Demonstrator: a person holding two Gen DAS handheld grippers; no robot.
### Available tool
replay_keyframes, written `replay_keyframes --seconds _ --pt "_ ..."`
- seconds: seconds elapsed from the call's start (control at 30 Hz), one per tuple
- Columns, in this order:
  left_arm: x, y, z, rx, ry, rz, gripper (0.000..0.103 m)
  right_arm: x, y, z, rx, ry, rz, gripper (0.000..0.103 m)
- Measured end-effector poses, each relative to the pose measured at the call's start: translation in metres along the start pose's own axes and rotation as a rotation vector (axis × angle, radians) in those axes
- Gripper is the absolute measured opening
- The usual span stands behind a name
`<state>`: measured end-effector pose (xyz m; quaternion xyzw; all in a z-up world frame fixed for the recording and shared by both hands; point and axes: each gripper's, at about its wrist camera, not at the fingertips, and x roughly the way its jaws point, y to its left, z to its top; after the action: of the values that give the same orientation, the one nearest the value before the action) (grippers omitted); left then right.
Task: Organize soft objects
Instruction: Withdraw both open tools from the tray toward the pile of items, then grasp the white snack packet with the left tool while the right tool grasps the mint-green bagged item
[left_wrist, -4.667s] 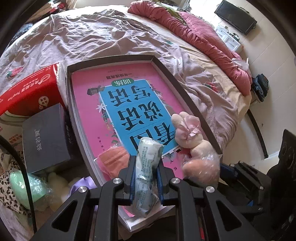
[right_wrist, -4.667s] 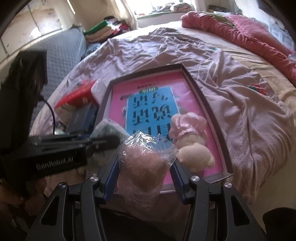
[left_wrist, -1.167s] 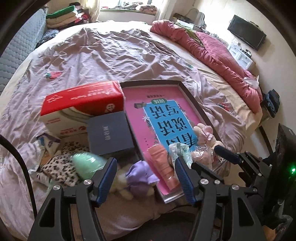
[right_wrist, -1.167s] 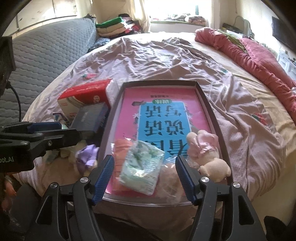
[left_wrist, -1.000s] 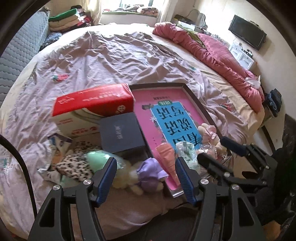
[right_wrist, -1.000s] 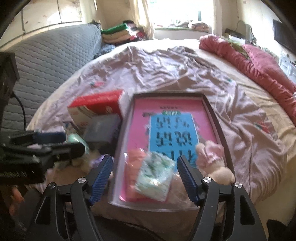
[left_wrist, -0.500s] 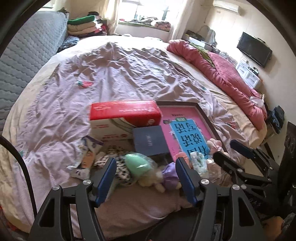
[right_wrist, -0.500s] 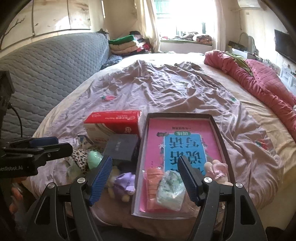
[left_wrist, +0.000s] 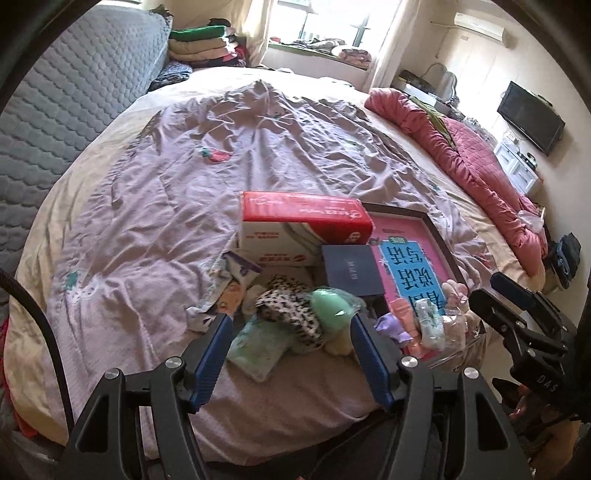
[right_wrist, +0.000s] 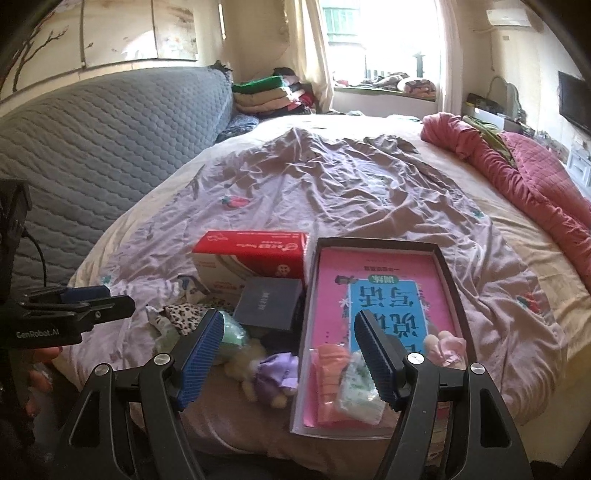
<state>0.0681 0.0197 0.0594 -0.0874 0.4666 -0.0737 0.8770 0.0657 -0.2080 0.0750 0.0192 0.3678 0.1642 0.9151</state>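
Note:
A dark shallow tray lined with a pink book lies on the bed. At its near end are an orange bagged item, a green-white packet and a pink plush bunny. Left of the tray lie a purple plush, a green bagged item, a leopard-print cloth and a pale green packet. My left gripper hangs open above this pile, holding nothing. My right gripper is open and empty above the tray's near left corner.
A red tissue box and a dark flat box sit behind the pile. The crumpled mauve sheet covers the bed, with a red quilt along the right edge and a grey padded headboard at the left.
The packet and the bagged plush that the grippers held now lie in the tray. Both grippers have opened, drawn back and risen. The left one has swung left over the pile.

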Motion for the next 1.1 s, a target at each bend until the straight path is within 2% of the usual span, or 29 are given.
replay_keyframes --seconds 0.23,0.57,1.1 --pt "-0.006 0.021 -0.011 -0.017 0.005 0.034 0.066 0.006 0.028 -0.002 -0.069 0.018 0.038 0.075" --pt "-0.007 0.054 -0.023 -0.071 0.014 0.045 0.066 0.022 0.053 -0.013 -0.129 0.066 0.051 0.075" --pt "0.023 0.094 -0.03 -0.148 0.073 0.051 0.066 0.066 0.071 -0.025 -0.181 0.146 0.041 0.075"
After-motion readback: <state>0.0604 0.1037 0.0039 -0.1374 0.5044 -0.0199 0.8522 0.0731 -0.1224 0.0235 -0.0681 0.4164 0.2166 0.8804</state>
